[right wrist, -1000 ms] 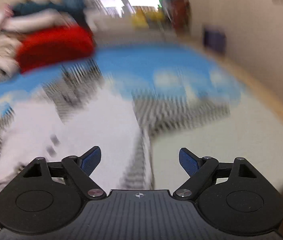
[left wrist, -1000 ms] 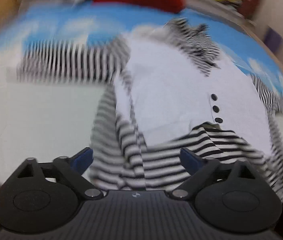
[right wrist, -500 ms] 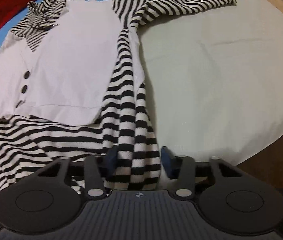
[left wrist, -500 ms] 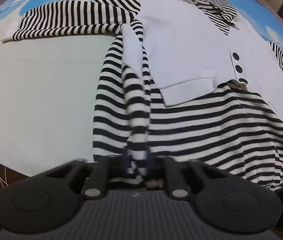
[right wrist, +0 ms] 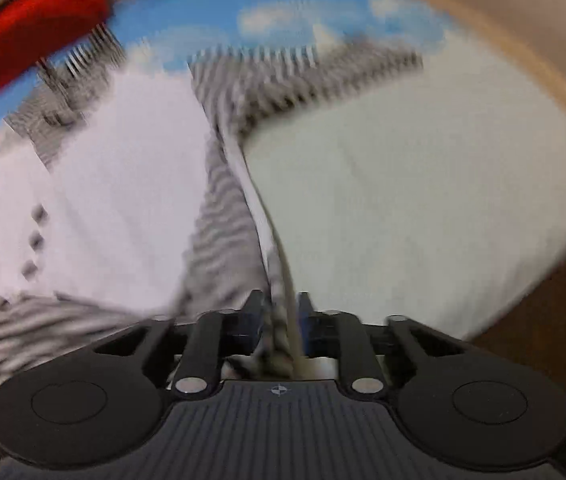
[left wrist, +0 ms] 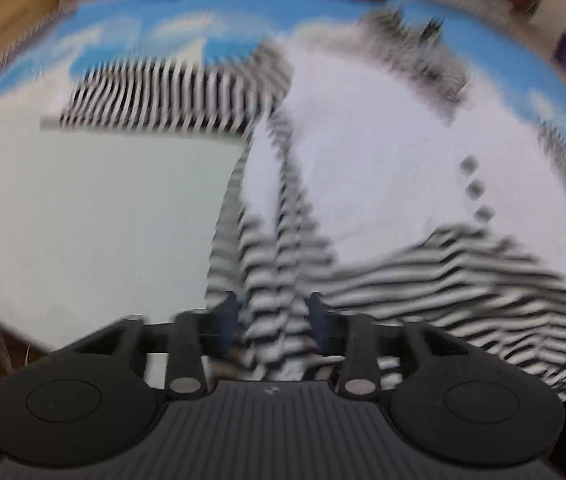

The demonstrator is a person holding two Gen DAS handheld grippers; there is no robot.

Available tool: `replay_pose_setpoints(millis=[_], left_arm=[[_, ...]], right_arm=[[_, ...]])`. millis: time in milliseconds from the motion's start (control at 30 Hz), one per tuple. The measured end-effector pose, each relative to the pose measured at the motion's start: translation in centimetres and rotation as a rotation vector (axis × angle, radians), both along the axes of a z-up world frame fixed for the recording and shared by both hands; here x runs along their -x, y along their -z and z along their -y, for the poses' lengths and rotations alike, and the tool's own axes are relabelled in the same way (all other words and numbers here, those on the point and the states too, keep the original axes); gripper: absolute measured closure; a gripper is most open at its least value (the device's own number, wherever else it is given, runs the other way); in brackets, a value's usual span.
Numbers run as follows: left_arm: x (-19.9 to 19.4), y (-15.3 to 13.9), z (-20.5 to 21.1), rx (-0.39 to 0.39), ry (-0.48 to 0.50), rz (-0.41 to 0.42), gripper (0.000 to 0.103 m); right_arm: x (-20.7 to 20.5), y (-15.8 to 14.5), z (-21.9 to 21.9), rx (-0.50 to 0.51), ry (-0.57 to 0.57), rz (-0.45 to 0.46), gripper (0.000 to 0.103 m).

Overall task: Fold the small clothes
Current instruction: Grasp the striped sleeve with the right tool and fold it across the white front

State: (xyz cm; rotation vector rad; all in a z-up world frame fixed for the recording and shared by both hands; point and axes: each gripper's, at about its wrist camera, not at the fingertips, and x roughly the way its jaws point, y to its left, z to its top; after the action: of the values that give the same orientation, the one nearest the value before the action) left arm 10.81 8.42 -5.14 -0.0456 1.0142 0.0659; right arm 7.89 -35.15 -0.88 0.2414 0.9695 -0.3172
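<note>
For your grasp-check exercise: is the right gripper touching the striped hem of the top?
Touching. The right wrist view shows the right gripper with both blue pads pressed against a bunched fold of the striped top, no gap either side.

A home, most likely a bedroom: a blue sky-and-cloud sheet (left wrist: pixel 171 36) covers the work surface, heaped laundry with a red garment (right wrist: pixel 31 28) lies at eleven o'clock, and plain walls (right wrist: pixel 523 8) close in at two o'clock.
</note>
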Motion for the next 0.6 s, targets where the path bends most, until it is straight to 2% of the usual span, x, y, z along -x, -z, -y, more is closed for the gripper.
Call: replay_pose_setpoints(millis=[33, 67, 100, 133, 167, 200, 233, 267, 300, 433, 500, 600], left_arm=[[-0.1, -0.1, 0.4, 0.008, 0.023, 0.011, 0.054], [-0.3, 0.1, 0.7, 0.010, 0.043, 0.001, 0.054], [-0.5, 0.7, 1.1, 0.013, 0.062, -0.035, 0.054], [-0.9, 1.8, 1.4, 0.011, 0.070, -0.108, 0.054], [-1.1, 2.9, 1.5, -0.003, 0.070, -0.187, 0.053], [-1.4, 4.1, 1.5, -0.028, 0.059, -0.262, 0.053], [-1.5, 4.5, 1.4, -0.042, 0.044, -0.283, 0.053], [-1.7, 4.2, 1.4, -0.039, 0.041, -0.267, 0.053], [-1.7, 3.3, 1.3, -0.033, 0.039, -0.221, 0.053], [-1.4, -0.6, 0.4, -0.015, 0.011, -0.017, 0.037], [-2.1, -2.1, -0.5, -0.005, -0.024, 0.073, 0.036], [-4.2, -4.5, -2.0, -0.036, -0.084, 0.199, 0.036]], right_arm=[[0.2, -0.8, -0.6, 0.012, -0.041, 0.052, 0.060], [0.2, -1.1, -1.2, 0.013, -0.083, 0.079, 0.056], [0.1, -1.1, -1.8, 0.002, -0.123, 0.086, 0.055], [-0.3, -0.5, -2.4, -0.031, -0.171, 0.060, 0.054], [-0.8, 0.4, -2.8, -0.059, -0.204, 0.000, 0.050], [-1.4, 1.9, -3.2, -0.076, -0.228, -0.097, 0.050], [-1.8, 3.5, -3.4, -0.075, -0.235, -0.201, 0.051], [-1.9, 4.5, -3.4, -0.054, -0.221, -0.260, 0.057], [-2.0, 4.5, -3.4, -0.039, -0.204, -0.257, 0.058], [-2.3, 1.1, -3.4, -0.018, -0.188, -0.072, 0.054], [-2.3, 0.1, -3.4, -0.001, -0.182, -0.007, 0.052], [-2.3, -0.5, -3.5, 0.005, -0.182, 0.047, 0.052]])
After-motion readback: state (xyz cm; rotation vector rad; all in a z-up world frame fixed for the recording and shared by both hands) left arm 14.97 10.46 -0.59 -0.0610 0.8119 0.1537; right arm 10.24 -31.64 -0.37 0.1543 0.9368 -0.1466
